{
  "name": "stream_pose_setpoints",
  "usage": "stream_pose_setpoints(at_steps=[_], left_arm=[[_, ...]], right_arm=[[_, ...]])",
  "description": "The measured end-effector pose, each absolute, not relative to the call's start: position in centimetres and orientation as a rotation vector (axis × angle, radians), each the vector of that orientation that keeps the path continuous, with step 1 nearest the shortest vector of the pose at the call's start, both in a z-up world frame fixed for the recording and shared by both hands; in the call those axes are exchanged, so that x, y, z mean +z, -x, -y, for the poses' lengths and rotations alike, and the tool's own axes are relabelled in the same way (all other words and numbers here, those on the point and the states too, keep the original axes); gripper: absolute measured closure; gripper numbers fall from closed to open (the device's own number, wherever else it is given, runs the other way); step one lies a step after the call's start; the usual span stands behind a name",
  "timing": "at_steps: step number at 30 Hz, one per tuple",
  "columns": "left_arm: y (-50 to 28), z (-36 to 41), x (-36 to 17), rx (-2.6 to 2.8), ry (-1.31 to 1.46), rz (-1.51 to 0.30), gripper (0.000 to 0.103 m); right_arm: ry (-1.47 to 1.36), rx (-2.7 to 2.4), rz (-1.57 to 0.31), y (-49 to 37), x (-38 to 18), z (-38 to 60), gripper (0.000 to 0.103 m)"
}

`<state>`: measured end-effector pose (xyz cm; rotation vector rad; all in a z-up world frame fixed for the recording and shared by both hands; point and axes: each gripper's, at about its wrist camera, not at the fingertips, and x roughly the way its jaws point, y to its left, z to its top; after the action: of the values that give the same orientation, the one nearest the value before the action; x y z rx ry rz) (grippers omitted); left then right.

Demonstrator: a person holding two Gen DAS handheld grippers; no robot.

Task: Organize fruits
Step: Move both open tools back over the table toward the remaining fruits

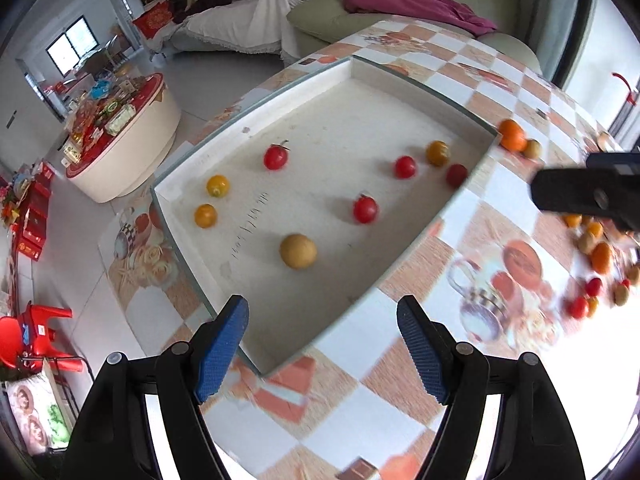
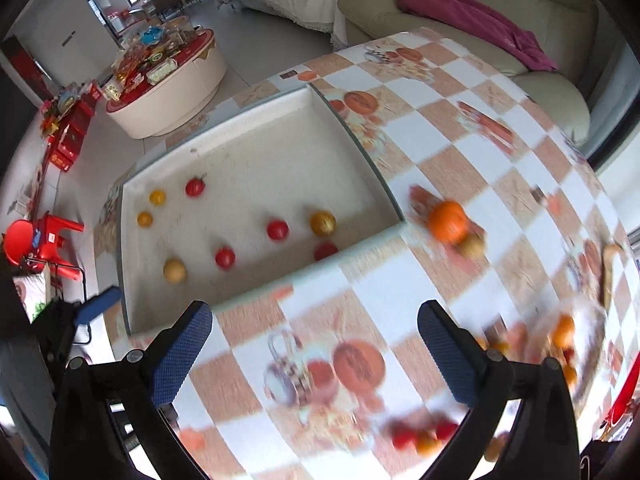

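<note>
A shallow white tray (image 1: 360, 76) (image 2: 256, 120) lies on the checked tablecloth and holds several small fruits: red cherry tomatoes (image 1: 365, 209) (image 2: 277, 229), yellow ones (image 1: 217, 185) (image 2: 157, 197) and a tan round fruit (image 1: 298, 251) (image 2: 174, 270). An orange (image 1: 512, 134) (image 2: 447, 221) with a small tan fruit beside it sits just outside the tray's corner. More loose fruits (image 1: 600, 258) (image 2: 424, 436) lie blurred on the cloth to the right. My left gripper (image 1: 322, 344) is open above the tray's near corner, nothing between its fingers. My right gripper (image 2: 316, 354) is open over the cloth, empty.
The table's left edge drops to a tiled floor with a round low table (image 2: 168, 92) full of packets and a red plastic stool (image 1: 32, 332). A green sofa with a magenta blanket (image 2: 472, 20) stands behind the table. The right gripper's dark body (image 1: 584, 196) shows in the left view.
</note>
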<state>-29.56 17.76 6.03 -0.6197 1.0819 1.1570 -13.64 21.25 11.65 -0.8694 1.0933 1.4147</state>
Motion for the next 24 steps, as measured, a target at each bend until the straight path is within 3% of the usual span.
stream_pose_setpoints(at_steps=[24], left_arm=[[14.1, -9.4, 3.6, 0.819, 0.509, -1.158, 0.025]], right_arm=[[0.804, 1.052, -1.311, -1.2, 6.9, -1.3, 0.0]])
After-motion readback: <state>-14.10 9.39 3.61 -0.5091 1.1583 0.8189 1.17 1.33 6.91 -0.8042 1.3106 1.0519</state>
